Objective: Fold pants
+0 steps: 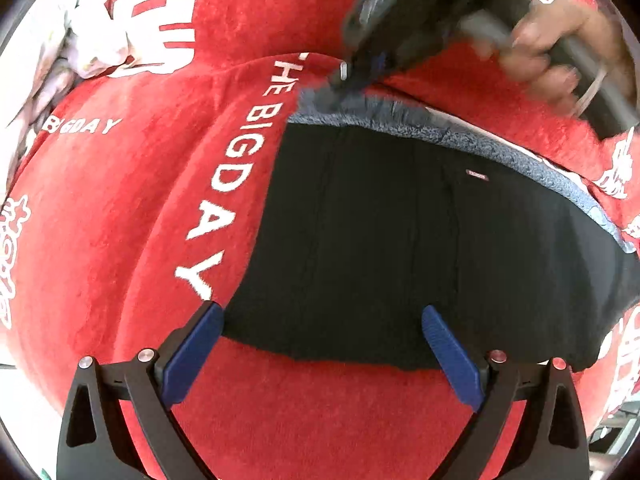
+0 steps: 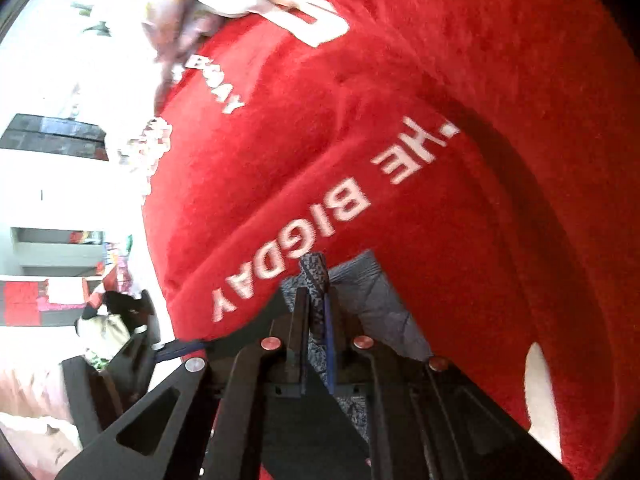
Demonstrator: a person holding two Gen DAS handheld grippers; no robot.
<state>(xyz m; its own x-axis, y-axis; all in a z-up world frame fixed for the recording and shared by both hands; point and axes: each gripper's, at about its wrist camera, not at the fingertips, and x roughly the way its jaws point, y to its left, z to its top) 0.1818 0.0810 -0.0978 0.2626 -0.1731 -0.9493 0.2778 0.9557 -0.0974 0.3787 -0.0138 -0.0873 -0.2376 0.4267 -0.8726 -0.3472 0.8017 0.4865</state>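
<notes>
Black pants [image 1: 400, 240] with a grey fleece lining edge [image 1: 400, 114] lie on a red blanket [image 1: 120, 220]. My left gripper [image 1: 320, 320] is open, its blue fingers [image 1: 196, 352] straddling the near hem of the pants. My right gripper [image 1: 352, 76] is at the far corner of the pants, held by a hand [image 1: 560, 52]. In the right wrist view my right gripper [image 2: 316, 280] is shut on the grey lining fabric [image 2: 360, 292] of the pants.
The red blanket [image 2: 400, 120] carries white lettering "THE BIG DAY" [image 1: 236, 176]. Crumpled pale floral cloth [image 1: 80, 40] lies at the far left. Shelves and clutter [image 2: 52, 240] stand beyond the blanket's edge.
</notes>
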